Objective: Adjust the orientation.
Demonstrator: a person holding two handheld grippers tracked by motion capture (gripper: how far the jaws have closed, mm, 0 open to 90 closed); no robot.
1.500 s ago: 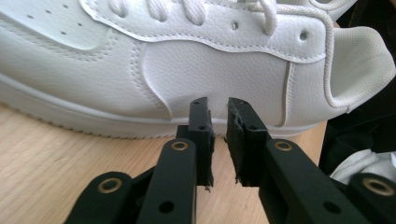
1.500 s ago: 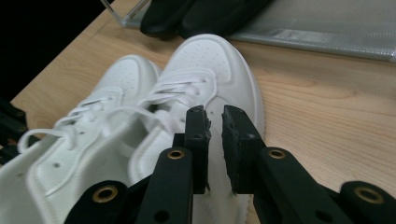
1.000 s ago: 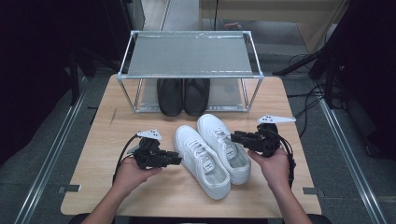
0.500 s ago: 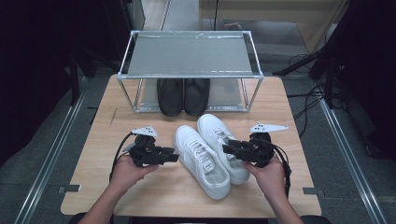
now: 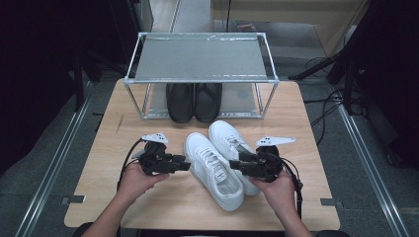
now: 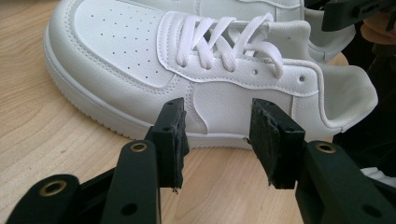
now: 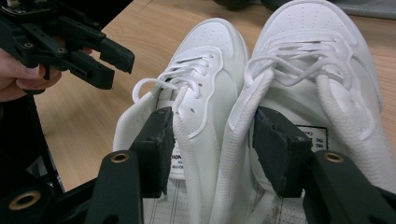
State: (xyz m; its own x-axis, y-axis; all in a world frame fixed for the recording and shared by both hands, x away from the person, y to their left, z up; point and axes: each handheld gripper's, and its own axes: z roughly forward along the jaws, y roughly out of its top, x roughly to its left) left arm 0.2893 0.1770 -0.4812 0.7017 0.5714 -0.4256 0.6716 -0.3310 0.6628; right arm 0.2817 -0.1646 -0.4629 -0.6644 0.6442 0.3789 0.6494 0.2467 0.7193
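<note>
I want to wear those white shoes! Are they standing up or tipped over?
Standing up. Both white sneakers rest on their soles on the wooden table, side by side, laces facing up and toes pointing toward the rack.

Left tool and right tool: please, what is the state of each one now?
Left tool: open, beside the left white shoe, holding nothing; jaws have just been opening.
Right tool: open, one jaw inside each shoe's collar, right white shoe not gripped; jaws just opened.
</note>
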